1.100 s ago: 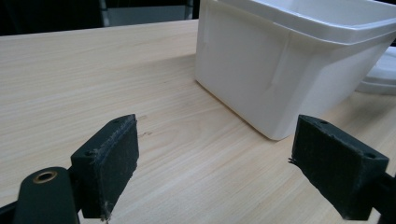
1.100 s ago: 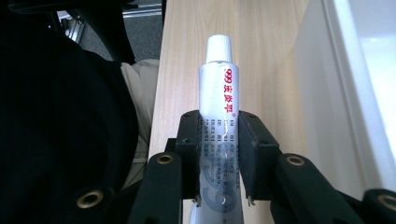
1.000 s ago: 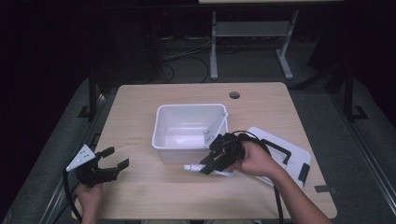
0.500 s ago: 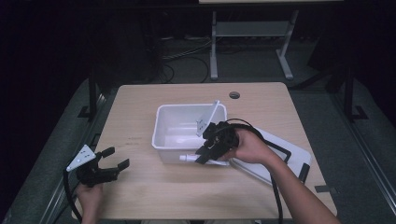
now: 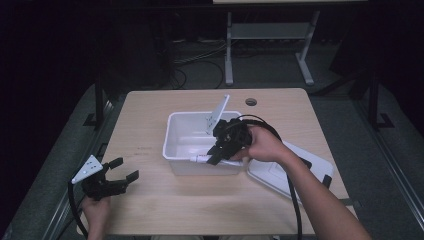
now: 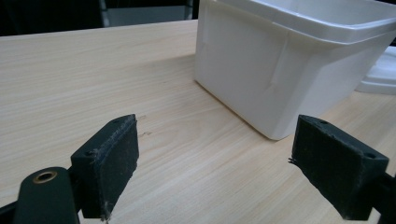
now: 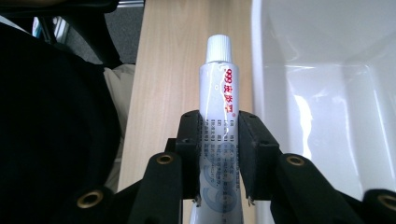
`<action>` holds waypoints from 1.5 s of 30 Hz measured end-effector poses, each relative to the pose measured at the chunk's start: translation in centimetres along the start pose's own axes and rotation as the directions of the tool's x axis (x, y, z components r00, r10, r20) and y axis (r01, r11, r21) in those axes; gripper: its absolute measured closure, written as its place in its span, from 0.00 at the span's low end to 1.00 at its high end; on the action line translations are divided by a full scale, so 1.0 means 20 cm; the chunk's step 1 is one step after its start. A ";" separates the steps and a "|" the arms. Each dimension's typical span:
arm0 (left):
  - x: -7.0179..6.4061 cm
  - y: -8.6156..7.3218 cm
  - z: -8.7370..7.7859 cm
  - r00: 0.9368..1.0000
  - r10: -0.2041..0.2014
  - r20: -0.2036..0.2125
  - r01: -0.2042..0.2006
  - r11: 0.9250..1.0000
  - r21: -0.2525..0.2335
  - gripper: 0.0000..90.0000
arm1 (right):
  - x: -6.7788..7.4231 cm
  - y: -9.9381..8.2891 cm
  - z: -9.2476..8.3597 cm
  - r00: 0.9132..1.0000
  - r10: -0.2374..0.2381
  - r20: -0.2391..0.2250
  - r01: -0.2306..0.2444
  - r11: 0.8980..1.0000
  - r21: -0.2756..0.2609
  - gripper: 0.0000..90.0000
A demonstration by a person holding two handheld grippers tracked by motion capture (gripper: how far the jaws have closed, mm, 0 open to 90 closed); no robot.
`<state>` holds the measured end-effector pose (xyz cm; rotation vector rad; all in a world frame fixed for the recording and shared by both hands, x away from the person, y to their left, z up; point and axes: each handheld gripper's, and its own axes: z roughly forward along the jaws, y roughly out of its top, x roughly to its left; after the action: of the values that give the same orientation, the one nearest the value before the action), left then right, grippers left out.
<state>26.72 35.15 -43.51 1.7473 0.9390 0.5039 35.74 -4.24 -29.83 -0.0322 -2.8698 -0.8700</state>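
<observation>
Room: the white bin sat mid-table, lid at 3 o'clock; bare wood toward 9.
Right gripper: over the bin's near rim, clamped on the tube.
Left gripper: at 8 o'clock, jaws apart, nothing between.

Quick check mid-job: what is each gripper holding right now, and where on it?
The right gripper is shut on the white tube, clamped across its body below the capped end. The left gripper holds nothing; its jaws stand open above the table.
</observation>
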 end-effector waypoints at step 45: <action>0.00 0.00 0.00 1.000 0.004 0.006 -0.004 1.000 -0.002 0.16 | -0.31 -0.01 0.14 0.997 0.079 0.012 -0.079 0.996 0.031 0.79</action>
<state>26.68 35.15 -43.43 1.7487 0.9307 0.5014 41.40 -2.81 -33.14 -0.1463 -2.8693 -0.8128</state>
